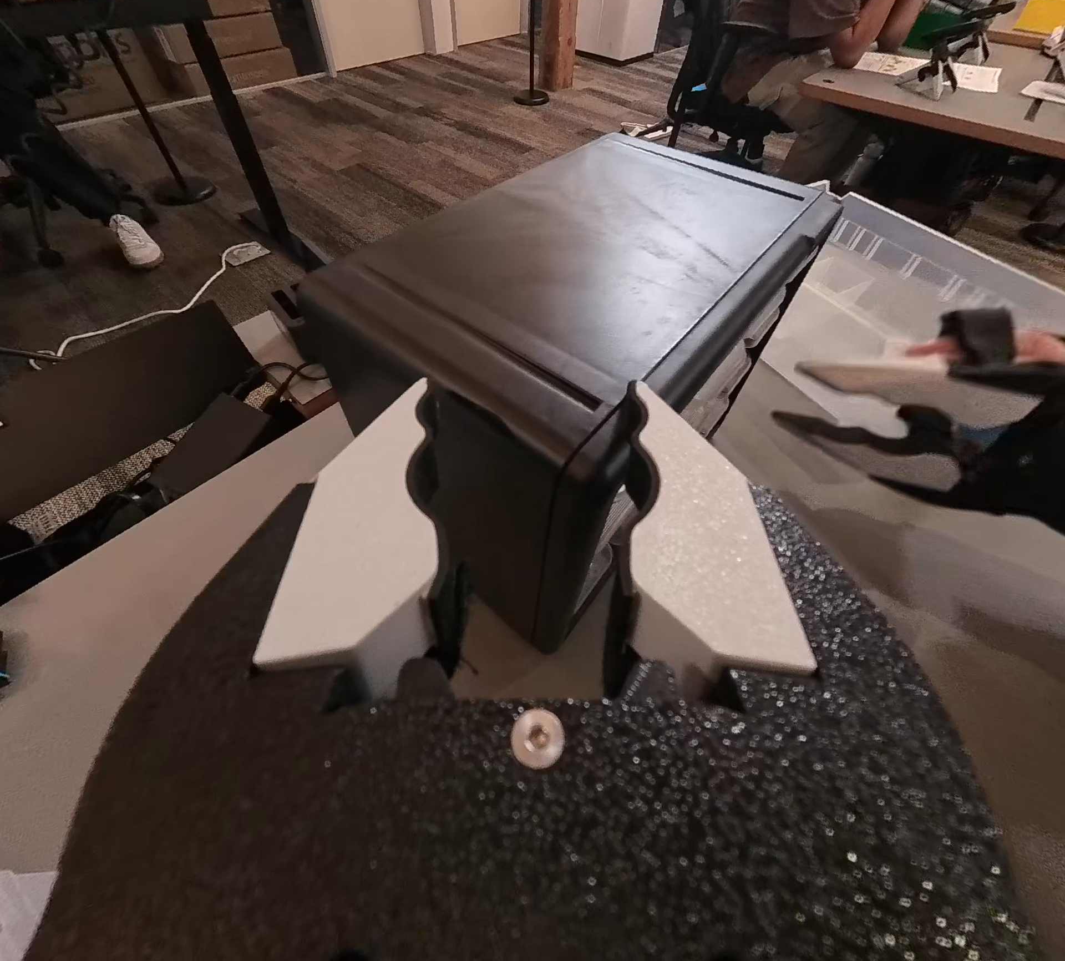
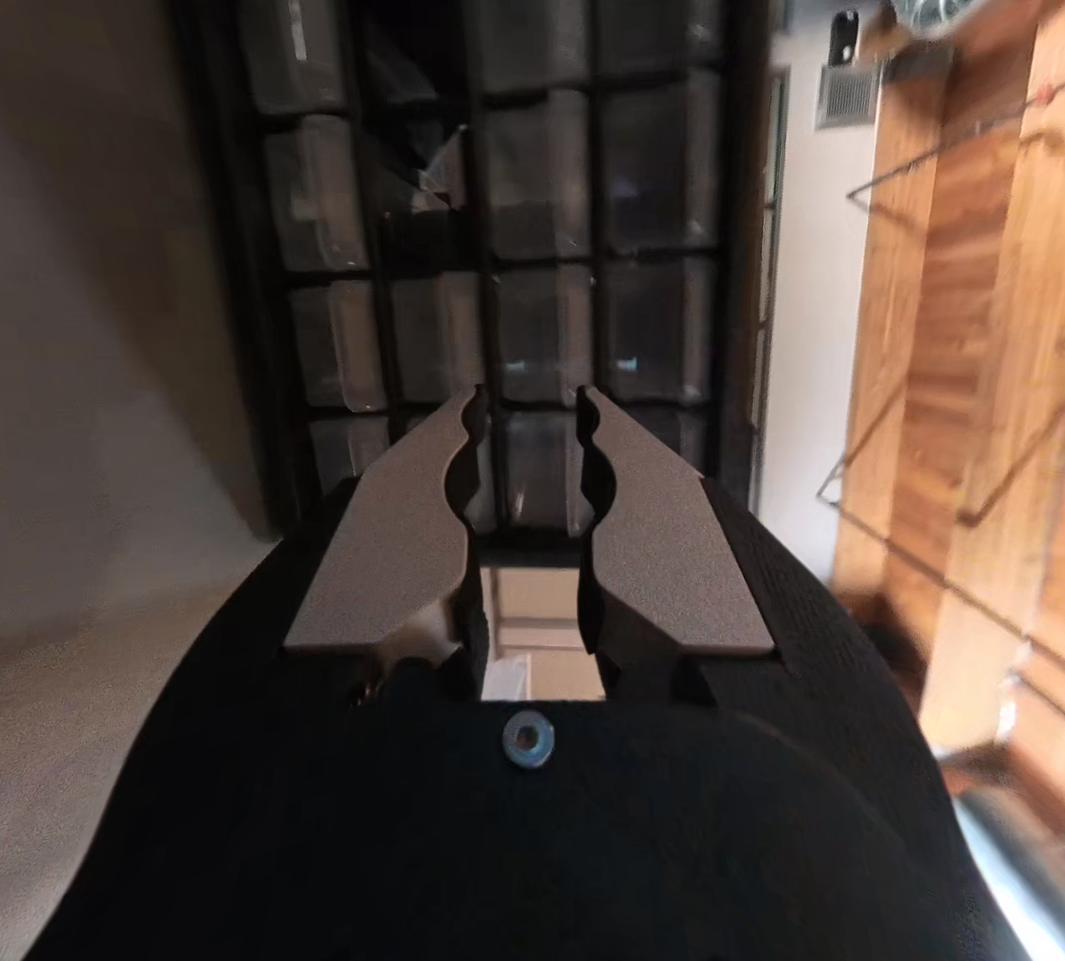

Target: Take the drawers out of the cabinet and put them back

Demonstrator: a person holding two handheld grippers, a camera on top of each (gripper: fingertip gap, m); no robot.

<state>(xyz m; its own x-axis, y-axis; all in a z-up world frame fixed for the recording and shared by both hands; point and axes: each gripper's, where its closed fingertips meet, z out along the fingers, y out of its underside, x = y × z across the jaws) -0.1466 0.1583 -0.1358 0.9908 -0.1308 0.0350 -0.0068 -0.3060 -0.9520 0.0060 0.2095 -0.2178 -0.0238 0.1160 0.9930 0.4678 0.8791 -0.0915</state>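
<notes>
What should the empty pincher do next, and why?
Probably ease the right gripper forward and close on a clear drawer front. Its jaws are open and empty, facing the drawers, while the left gripper straddles the black cabinet at its corner, seemingly steadying it.

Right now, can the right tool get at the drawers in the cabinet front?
Probably yes. The right tool is open and empty, pointed at the drawers with nothing between. The left tool only straddles the cabinet corner.
</notes>
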